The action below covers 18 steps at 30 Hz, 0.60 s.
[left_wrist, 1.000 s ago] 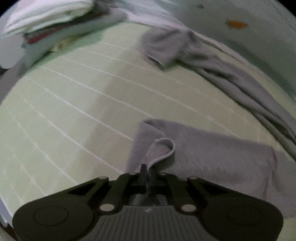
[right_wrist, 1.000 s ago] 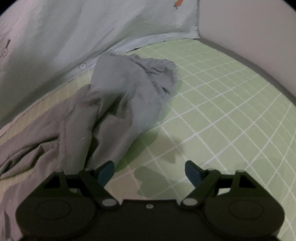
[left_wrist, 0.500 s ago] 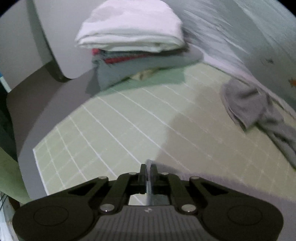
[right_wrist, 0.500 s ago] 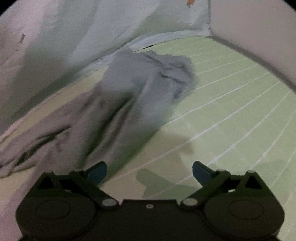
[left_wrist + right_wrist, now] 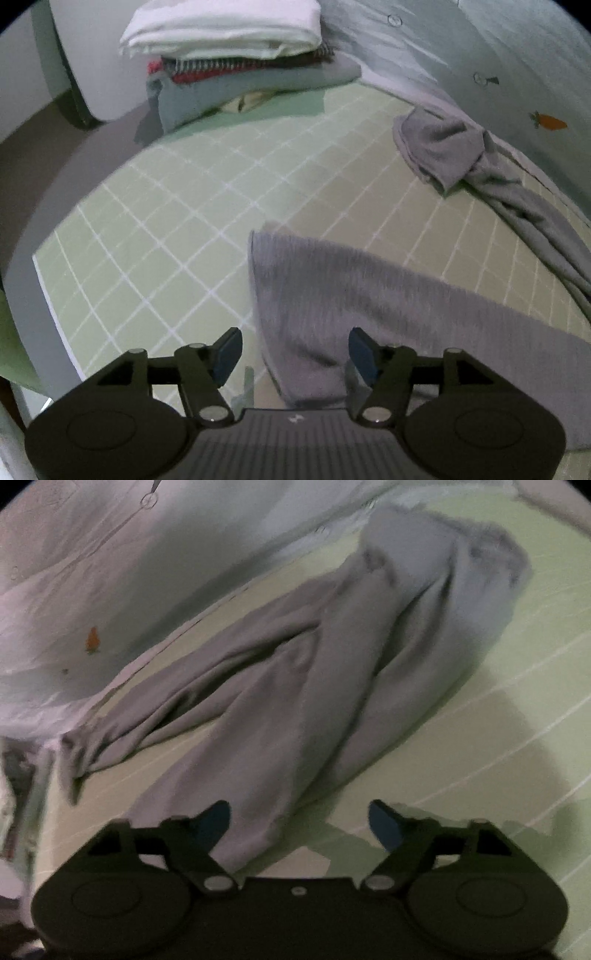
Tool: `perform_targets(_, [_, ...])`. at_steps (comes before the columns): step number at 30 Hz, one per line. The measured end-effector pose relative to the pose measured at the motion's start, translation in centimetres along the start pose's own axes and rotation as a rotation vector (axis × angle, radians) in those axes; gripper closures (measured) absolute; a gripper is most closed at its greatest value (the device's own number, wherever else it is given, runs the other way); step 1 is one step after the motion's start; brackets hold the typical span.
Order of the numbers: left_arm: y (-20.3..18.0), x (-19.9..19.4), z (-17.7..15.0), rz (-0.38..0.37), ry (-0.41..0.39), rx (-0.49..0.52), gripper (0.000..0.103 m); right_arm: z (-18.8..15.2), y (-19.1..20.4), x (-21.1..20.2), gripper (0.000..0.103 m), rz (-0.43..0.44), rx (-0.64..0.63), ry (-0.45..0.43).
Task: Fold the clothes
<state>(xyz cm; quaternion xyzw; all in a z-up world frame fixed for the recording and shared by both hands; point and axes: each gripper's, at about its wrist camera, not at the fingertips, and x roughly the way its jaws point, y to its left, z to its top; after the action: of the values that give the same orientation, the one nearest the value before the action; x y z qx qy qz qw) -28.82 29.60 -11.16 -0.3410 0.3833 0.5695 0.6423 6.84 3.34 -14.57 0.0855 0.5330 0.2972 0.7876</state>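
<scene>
I can read no words, numbers or brand names anywhere, on the fabrics or on my grippers.

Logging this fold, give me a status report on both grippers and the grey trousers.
Left gripper open over a trouser leg. Right gripper open, holding nothing. Grey trousers rumpled on the green checked sheet, unfolded. Folded pile well clear.
</scene>
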Motion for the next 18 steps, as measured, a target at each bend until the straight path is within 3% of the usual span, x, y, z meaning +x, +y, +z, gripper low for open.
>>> perform_targets(1, [0.2, 0.2, 0.0, -0.007, 0.004, 0.005, 0.038, -0.2, 0.2, 0.1, 0.056, 0.002, 0.007, -0.002])
perform_targets(2, [0.3, 0.3, 0.0, -0.013, 0.009, 0.010, 0.038, -0.4, 0.5, 0.1, 0.062, 0.001, 0.013, -0.007])
perform_targets(4, [0.7, 0.7, -0.1, -0.026, 0.017, 0.020, 0.038, -0.8, 1.0, 0.2, 0.098, -0.001, 0.025, -0.016])
perform_targets(5, [0.9, 0.9, -0.1, -0.033, 0.021, 0.025, 0.038, -0.8, 1.1, 0.0, 0.102, -0.011, 0.024, -0.033])
perform_targets(8, [1.3, 1.8, 0.3, -0.054, 0.043, 0.039, 0.044, -0.6, 1.9, -0.9, 0.102, -0.011, 0.026, -0.083])
perform_targets(10, [1.4, 2.6, 1.0, -0.069, 0.063, 0.049, 0.054, 0.0, 2.4, -2.0, 0.102, -0.002, 0.033, -0.114])
perform_targets(14, [2.0, 4.6, 2.2, -0.082, 0.123, 0.039, 0.098, 3.0, 4.3, -3.0, 0.102, 0.046, 0.062, -0.176])
perform_targets(18, [2.9, 5.2, 4.1, -0.083, 0.094, 0.043, 0.103, 7.5, 7.4, -1.3, 0.102, 0.101, 0.077, -0.231])
